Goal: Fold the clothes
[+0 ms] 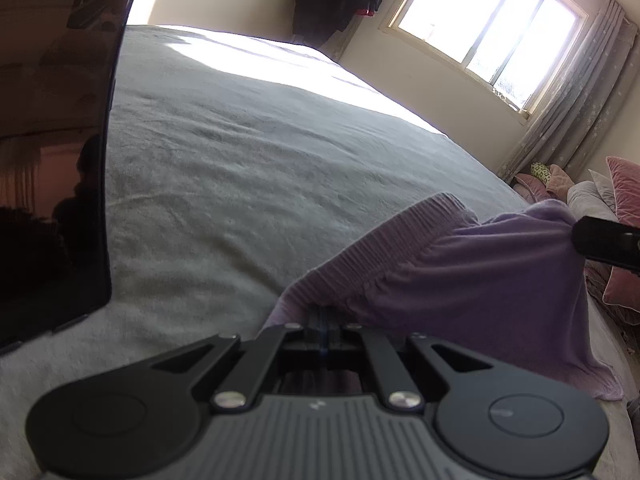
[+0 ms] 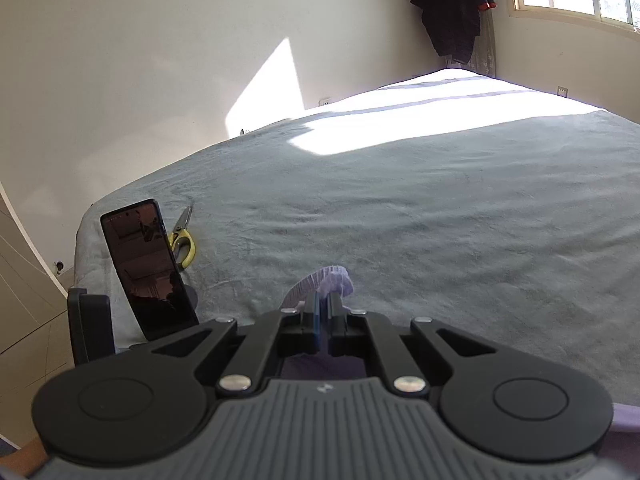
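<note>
Both my left tongs (image 1: 325,322) and right tongs (image 2: 323,308) are clenched on the ribbed hem of the lilac sweater (image 1: 460,264), lifted above the grey bed (image 1: 240,168), phone (image 2: 148,268) at my 10 o'clock.

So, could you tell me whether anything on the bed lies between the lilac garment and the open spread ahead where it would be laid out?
Nothing visible does. Both the left gripper and the right gripper are shut on the lilac garment, and the grey bedspread ahead is bare. The phone and scissors sit off at its left edge.
</note>
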Demonstrator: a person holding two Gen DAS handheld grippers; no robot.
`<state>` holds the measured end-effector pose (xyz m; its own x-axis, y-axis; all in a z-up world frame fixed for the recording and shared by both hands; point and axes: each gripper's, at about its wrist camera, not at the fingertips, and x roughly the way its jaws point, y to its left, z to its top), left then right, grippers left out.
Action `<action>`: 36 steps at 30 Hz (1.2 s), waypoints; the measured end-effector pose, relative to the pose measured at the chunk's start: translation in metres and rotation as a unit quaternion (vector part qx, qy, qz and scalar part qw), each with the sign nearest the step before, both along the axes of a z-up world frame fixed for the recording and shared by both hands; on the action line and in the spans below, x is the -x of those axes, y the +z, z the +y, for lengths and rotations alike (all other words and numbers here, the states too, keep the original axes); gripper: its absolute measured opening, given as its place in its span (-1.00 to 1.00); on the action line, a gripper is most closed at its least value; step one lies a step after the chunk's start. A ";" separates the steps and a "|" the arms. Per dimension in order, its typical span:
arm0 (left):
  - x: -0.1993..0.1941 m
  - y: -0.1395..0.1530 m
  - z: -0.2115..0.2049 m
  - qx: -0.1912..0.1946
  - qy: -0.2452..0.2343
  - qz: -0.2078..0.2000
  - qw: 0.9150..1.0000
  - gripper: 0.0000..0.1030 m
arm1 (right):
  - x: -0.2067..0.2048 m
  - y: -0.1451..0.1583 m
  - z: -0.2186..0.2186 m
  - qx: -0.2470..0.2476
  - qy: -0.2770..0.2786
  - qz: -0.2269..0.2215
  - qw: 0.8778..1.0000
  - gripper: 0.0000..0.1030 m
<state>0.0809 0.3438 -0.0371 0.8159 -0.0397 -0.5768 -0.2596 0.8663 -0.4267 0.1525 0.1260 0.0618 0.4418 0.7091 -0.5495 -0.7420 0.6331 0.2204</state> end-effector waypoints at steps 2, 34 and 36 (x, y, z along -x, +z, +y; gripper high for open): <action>0.000 -0.001 0.002 0.009 0.001 -0.001 1.000 -0.95 | 0.015 0.000 -0.003 -0.004 0.010 0.007 1.000 -0.99; 0.009 0.000 0.009 0.033 -0.011 -0.004 0.999 -0.95 | -0.087 -0.098 0.004 0.000 -0.075 0.090 0.993 0.14; 0.008 -0.002 0.009 0.029 -0.010 0.000 1.000 -0.95 | -0.090 -0.101 0.007 -0.013 -0.069 0.098 0.993 -0.02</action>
